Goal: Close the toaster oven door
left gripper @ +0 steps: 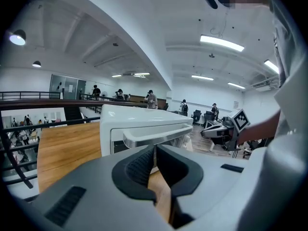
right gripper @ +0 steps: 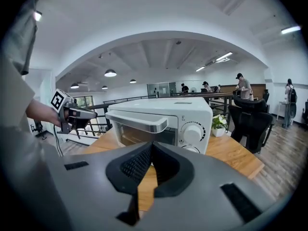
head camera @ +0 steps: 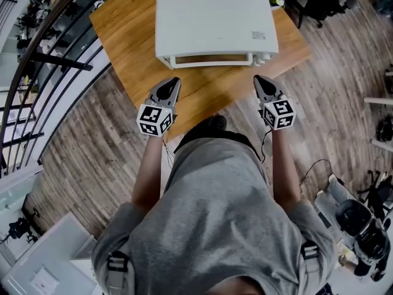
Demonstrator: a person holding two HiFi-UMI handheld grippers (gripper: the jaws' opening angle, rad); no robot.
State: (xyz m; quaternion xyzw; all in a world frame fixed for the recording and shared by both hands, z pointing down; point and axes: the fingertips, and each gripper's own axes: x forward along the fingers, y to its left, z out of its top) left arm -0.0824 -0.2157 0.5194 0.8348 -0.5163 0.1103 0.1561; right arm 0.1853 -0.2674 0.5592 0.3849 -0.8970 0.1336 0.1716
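At the bottom of the head view, nearest the camera, the person's grey shirt (head camera: 221, 214) fills the frame, with both forearms reaching forward over the wooden floor (head camera: 80, 158). The left gripper (head camera: 174, 82) and the right gripper (head camera: 258, 78) hover over the near edge of the wooden table (head camera: 129, 35), well apart from each other, each with its marker cube toward the person and its tips toward the appliance. Neither touches anything. In the left gripper view the two dark ribbed pads (left gripper: 139, 167) meet at their tips with nothing between them, so that gripper is closed and empty. The right gripper view shows the same: its jaws are pressed together on nothing.

Just beyond the tips stands the white toaster oven (head camera: 215, 26), set upright near the middle of the table with its front facing the person. Its door (right gripper: 139, 136) stands up against the front, the glass showing a rack inside, and the silver handle (right gripper: 139, 121) runs along the door's top edge. Whether the door is fully seated I cannot tell. Two round knobs (right gripper: 192, 132) sit at the front's right side.

Behind the oven, a small potted plant (right gripper: 219, 124) stands at the table's far corner, with a black office chair (right gripper: 250, 119) beside it. Farther off, a dark railing (head camera: 55, 48) runs along the left, and several people stand in the open office beyond.
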